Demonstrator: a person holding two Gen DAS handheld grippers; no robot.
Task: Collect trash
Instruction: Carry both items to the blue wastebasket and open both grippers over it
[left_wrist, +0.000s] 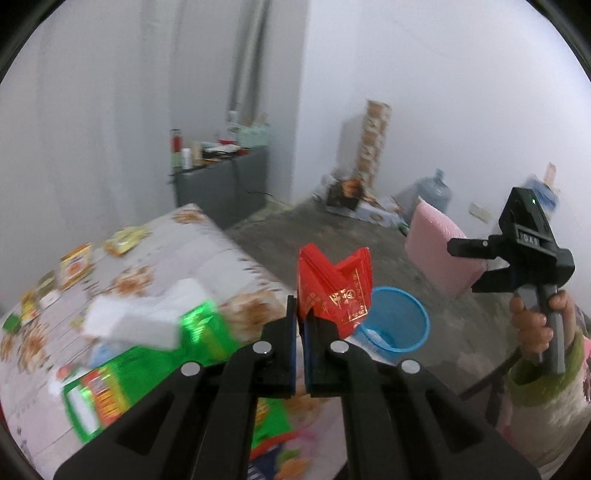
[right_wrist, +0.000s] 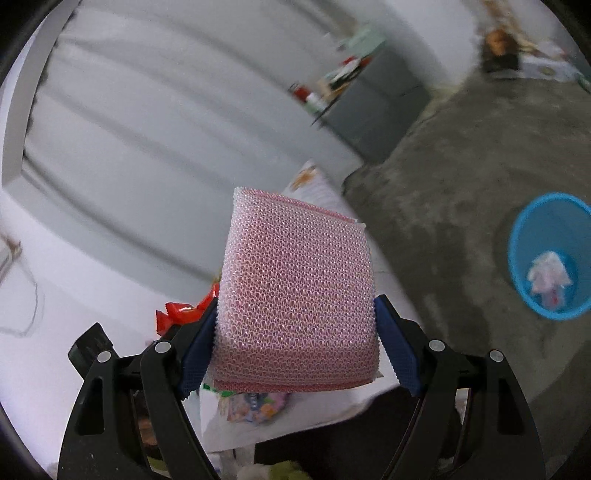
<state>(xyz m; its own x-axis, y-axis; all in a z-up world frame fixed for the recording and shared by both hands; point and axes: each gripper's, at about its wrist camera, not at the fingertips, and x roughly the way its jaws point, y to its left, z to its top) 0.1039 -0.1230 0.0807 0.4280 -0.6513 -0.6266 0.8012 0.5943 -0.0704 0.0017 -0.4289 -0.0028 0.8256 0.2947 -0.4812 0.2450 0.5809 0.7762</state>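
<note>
Red wrapper (left_wrist: 334, 291) crumpled; pink mesh pad (right_wrist: 297, 295) aloft.

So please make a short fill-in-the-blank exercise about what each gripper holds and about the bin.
1. The left gripper is shut on a folded ____ packet.
2. The right gripper holds a ____ sponge.
3. The bin on the floor is ____.

Missing words: red; pink; blue

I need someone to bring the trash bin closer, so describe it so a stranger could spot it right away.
Start at the patterned table and look past its corner to the bare grey floor. The bin stands there by itself, a round open bucket with a crumpled white scrap at the bottom. It is the only bright blue tub on the floor; the blue water jug by the wall is paler.
</note>
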